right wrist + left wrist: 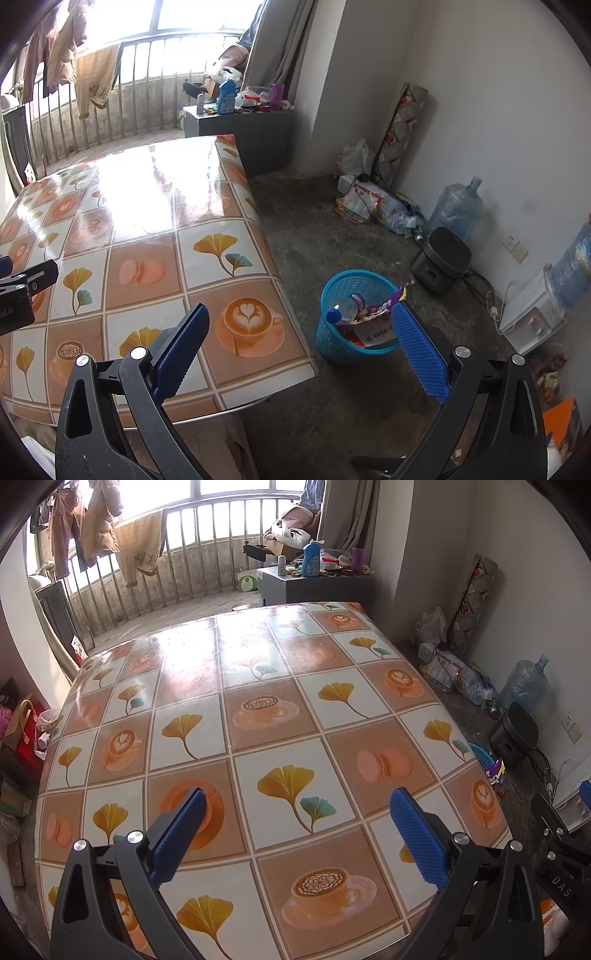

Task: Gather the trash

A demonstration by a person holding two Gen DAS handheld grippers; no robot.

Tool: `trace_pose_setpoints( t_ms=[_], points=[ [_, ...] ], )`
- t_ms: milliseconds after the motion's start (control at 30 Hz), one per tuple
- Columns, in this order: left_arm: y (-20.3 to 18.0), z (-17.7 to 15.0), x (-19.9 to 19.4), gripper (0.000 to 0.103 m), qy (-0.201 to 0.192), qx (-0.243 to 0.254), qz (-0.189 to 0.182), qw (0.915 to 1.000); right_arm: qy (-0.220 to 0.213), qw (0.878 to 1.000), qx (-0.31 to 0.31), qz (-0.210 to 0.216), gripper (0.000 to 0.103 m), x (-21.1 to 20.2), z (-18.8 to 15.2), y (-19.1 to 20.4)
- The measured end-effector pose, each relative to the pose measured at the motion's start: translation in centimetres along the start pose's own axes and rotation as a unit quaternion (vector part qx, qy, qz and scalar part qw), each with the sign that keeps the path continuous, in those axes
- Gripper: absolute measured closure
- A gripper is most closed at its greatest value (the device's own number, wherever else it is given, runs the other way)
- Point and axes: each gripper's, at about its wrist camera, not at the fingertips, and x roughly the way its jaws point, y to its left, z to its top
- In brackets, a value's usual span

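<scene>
Showing both tongs spread and empty. Left gripper (297,814) hovers over the patterned tablecloth (258,686), angled down at it, blue pads (183,829) wide apart. Right gripper (301,332) hangs past the table's right edge above the concrete floor (332,229), pads equally wide. Between and beyond its fingers, on the floor just beside the table, stands the blue trash basket (332,339), holding a plastic bottle (345,306), a purple snack wrapper (384,301) and a paper box (375,332).
</scene>
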Motion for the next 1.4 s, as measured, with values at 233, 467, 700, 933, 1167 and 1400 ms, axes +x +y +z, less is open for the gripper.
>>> trace_pose_setpoints(
  t_ms=[233,467,700,933,1167,1400],
  points=[
    [0.01,0.02,0.00,0.006,0.000,0.000,0.000,1.0000,0.000,1.000,0.000,0.000,0.008,0.03,0.03,-0.08],
    [0.00,0.00,0.00,0.006,0.000,0.000,0.000,1.0000,0.000,1.000,0.000,0.001,0.008,0.05,0.03,-0.10],
    [-0.02,-0.07,0.00,0.006,0.001,0.000,-0.001,1.0000,0.000,1.000,0.001,0.001,0.008,0.01,-0.05,-0.05],
    [0.03,-0.01,0.03,0.006,0.001,0.000,-0.001,1.0000,0.001,1.000,0.001,0.002,0.008,0.03,-0.02,-0.10],
    [-0.01,-0.02,0.07,0.006,0.002,0.000,-0.001,1.0000,0.001,1.000,0.001,0.002,0.008,0.07,0.07,-0.23],
    [-0.05,-0.20,0.30,0.006,0.007,0.001,-0.003,1.0000,0.002,1.000,0.001,0.002,0.008,0.06,-0.02,-0.16]
  ],
)
